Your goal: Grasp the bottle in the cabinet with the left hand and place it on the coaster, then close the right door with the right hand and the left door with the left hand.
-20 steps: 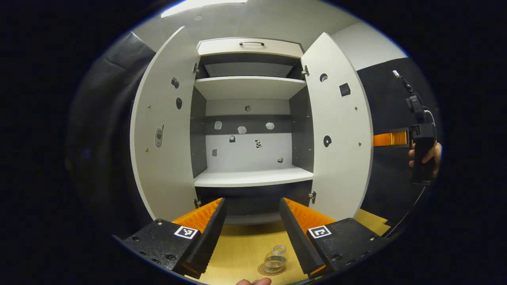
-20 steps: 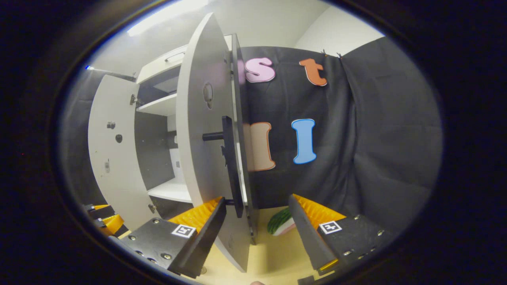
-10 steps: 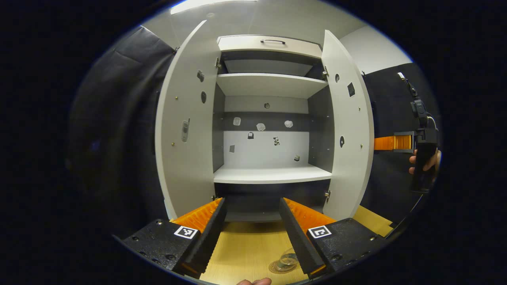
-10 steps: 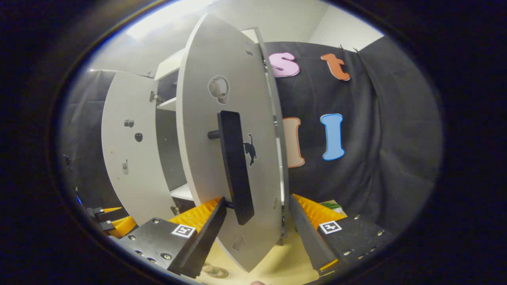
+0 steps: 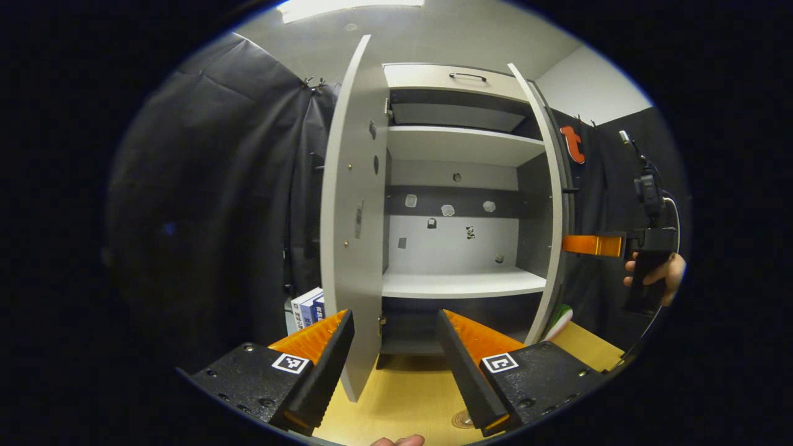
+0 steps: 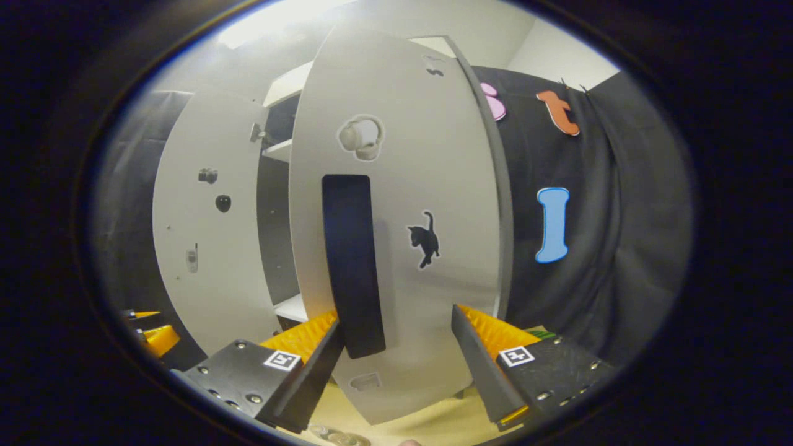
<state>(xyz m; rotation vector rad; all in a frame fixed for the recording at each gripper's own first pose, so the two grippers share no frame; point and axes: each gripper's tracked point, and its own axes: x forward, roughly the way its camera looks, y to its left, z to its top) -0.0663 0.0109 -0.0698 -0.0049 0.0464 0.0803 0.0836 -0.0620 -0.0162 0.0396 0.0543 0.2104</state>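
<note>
The left tool [image 5: 393, 347] hangs in front of the cabinet [image 5: 458, 186] with its fingers spread wide and nothing between them. Its own view looks past the left door [image 5: 350, 217], which stands out edge-on, into bare white shelves [image 5: 461, 282]. Low on the wooden worktop [image 5: 403, 396], the coaster [image 5: 463, 419] peeks out beside the tool's right-hand finger; the bottle itself is hard to make out there. In the right gripper view a bit of clear glass [image 6: 337, 437] shows at the very bottom edge — most likely the bottle, though I cannot be sure.

The right tool [image 6: 396, 347] is up against the outer face of the right door [image 6: 403, 248], fingers spread, straddling the lower end of the dark vertical handle [image 6: 350, 260] without pinching it. A cat sticker [image 6: 424, 238] sits beside that handle. In the left gripper view the right door is swung partway in, and a hand [image 5: 657, 275] holds the right tool just behind it.
</note>
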